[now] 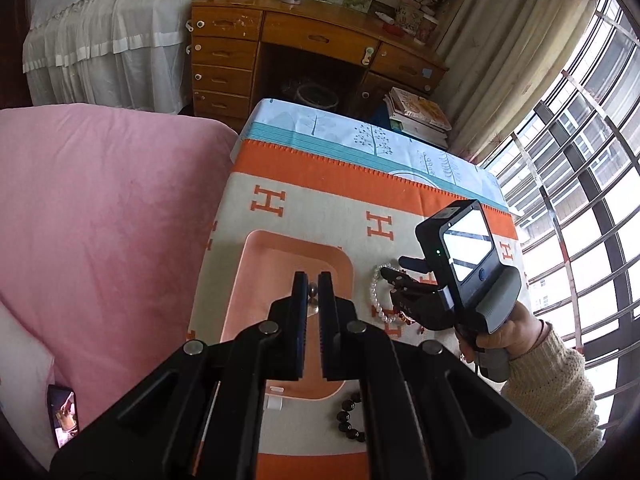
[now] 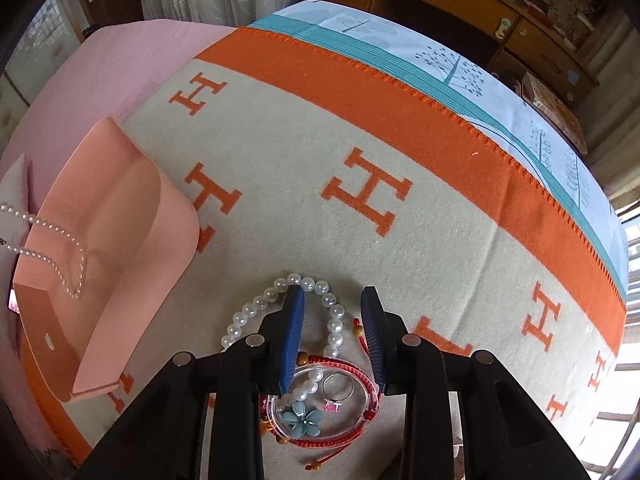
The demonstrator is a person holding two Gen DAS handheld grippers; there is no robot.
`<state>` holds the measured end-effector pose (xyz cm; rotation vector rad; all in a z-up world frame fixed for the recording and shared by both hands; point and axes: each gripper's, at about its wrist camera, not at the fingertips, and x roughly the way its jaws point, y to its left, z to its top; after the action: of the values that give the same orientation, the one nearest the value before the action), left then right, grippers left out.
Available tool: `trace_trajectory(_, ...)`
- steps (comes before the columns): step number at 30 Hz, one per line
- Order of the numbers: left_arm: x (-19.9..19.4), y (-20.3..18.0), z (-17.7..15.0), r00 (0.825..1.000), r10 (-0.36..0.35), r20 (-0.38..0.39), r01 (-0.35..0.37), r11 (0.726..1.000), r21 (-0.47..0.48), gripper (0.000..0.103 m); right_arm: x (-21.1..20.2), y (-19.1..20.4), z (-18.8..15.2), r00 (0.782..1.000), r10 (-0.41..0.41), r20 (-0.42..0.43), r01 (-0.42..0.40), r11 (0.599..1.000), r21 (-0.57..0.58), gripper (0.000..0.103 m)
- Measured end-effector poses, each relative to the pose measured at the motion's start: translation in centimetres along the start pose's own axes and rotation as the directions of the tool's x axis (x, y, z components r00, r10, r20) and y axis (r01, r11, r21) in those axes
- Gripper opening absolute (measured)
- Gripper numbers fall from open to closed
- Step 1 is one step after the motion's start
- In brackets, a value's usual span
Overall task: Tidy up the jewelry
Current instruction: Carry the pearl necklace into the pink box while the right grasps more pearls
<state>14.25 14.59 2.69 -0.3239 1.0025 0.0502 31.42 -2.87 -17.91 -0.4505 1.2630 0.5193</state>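
My left gripper (image 1: 313, 282) is shut on a small-bead pearl necklace (image 2: 60, 236) and holds it over the orange tray (image 1: 256, 280); the strand hangs down onto the tray (image 2: 120, 208) in the right wrist view. My right gripper (image 2: 332, 300) is open, its fingers straddling a white pearl bracelet (image 2: 332, 312) lying on the H-pattern blanket (image 2: 280, 152). A red cord bracelet (image 2: 348, 364), a clear bangle with a blue flower (image 2: 302, 420) and a silver ring (image 2: 338, 386) lie under it. The right gripper (image 1: 394, 274) also shows in the left wrist view by the pearl bracelet (image 1: 375, 288).
A dark bead bracelet (image 1: 348, 420) lies on the blanket near the tray's near corner. A pink bed (image 1: 100, 220) lies to the left with a phone (image 1: 62, 416) on it. A wooden desk (image 1: 312, 44) stands beyond, and windows (image 1: 580, 160) on the right.
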Motion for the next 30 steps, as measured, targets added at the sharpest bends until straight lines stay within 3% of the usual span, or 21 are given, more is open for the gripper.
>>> trace_trajectory(5,0.4,0.1,0.0,1.0,-0.001,-0.006,0.001,1.0,-0.006,0.003,0.1,-0.5,0.5,0.998,0.053,-0.036,-0.051,0.997,0.062,0.007)
trace_trajectory(9,0.7,0.2,-0.1,1.0,0.001,-0.013,-0.001,1.0,-0.005,0.003,-0.9,-0.5,0.1,0.998,0.063,-0.021,-0.06,0.992,0.115,0.007)
trace_trajectory(16,0.4,0.3,-0.1,1.0,0.003,-0.01,-0.003,1.0,0.002,0.003,-7.8,0.1,-0.7,0.985,0.097,0.14,-0.116,0.983,0.139,0.007)
trace_trajectory(24,0.1,0.3,-0.6,1.0,0.022,0.0,-0.022,1.0,0.014,0.003,-18.1,1.8,-0.8,0.927,0.139,0.348,-0.208,0.963,0.168,0.007)
trace_trajectory(28,0.2,0.2,-1.7,0.997,0.067,0.04,-0.069,0.997,0.042,0.004,-21.5,3.1,-0.9,0.9,0.173,0.4,-0.252,0.955,0.155,0.007)
trace_trajectory(30,0.7,0.6,-2.5,0.994,0.092,0.053,-0.094,0.995,0.034,0.009,-22.5,4.0,-1.0,0.891,0.187,0.413,-0.273,0.949,0.16,0.007)
